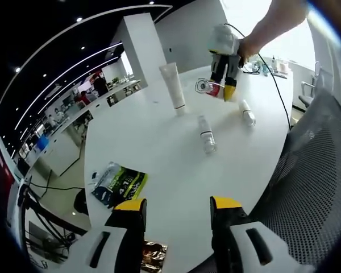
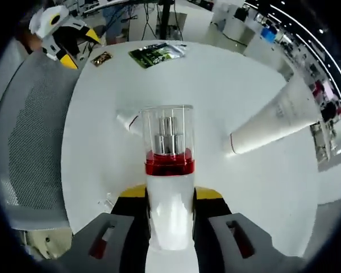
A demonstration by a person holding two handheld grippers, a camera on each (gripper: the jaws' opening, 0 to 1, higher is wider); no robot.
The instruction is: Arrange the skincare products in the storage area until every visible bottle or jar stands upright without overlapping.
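white all round: the round surface point(image 1: 159, 142) carries the skincare things. in the left gripper view, the left tongs point(image 1: 178, 207) stand released, their yellow-tipped jaws apart over the near edge with nothing between them. beyond them a tall white tube point(image 1: 173, 86) stands upright on its cap near the middle of the surface. just nearer, a small clear bottle point(image 1: 206, 135) lies on its side, and a small white bottle point(image 1: 247, 113) lies on its side to the right of it, the two apart. a green sachet point(image 1: 118, 185) lies flat near the left jaw, and a small brown packet point(image 1: 152, 254) lies at the very edge. a grey mesh chair point(image 1: 312, 170) sits against the surface.

at the far side, a person's hand point(image 1: 256, 42) holds the right tongs point(image 1: 223, 91), which are clenched on a pump bottle point(image 1: 207, 87) with a clear cap and red collar. in the right gripper view the pump bottle point(image 2: 169, 176) sits between the jaws, white body gripped, clear cap pointing forward, with the white tube point(image 2: 275, 119) beside it to the right.
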